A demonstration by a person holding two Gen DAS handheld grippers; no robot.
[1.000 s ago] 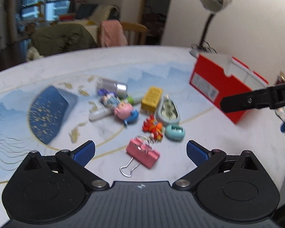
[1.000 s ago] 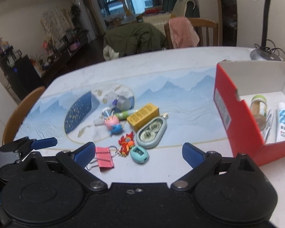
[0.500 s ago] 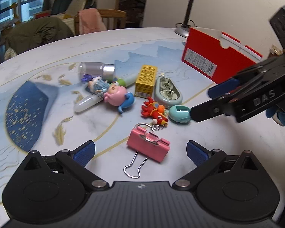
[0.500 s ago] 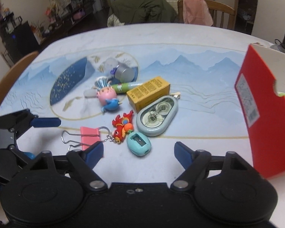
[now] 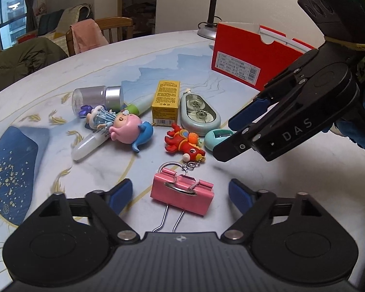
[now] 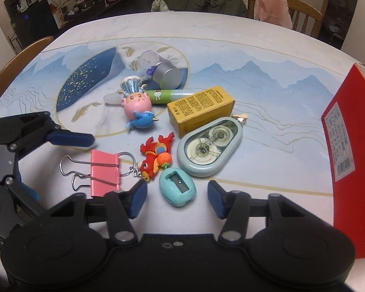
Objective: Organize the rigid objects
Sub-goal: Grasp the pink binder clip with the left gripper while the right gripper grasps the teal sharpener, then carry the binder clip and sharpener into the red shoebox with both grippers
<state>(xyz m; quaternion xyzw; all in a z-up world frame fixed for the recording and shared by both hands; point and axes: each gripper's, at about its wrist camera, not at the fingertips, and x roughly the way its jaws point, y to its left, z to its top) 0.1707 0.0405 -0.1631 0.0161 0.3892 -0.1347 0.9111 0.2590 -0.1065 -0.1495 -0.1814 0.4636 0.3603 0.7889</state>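
A pink binder clip [image 5: 182, 194] lies flat on the table between the fingers of my left gripper [image 5: 181, 193]. Its jaws are closing, with a gap still showing on each side of the clip. A teal pencil sharpener [image 6: 177, 187] sits between the fingers of my right gripper [image 6: 177, 199]. Those jaws are closing too, and the pads stand clear of it. In the left wrist view the right gripper [image 5: 225, 136] hangs over the sharpener [image 5: 217, 137]. A red keychain figure [image 6: 155, 160] is hooked to the clip [image 6: 104, 172] by its ring.
Behind lie a yellow box [image 6: 200, 107], a correction tape dispenser [image 6: 210, 146], a pink doll [image 6: 136, 104], a green pen [image 6: 163, 95] and a small jar [image 6: 163, 70]. An open red box [image 5: 250, 58] stands at the right, with a lamp base [image 5: 206, 32] behind it.
Both grippers have sunk closer to the table and their jaws have narrowed. The left now straddles the binder clip, the right the sharpener.
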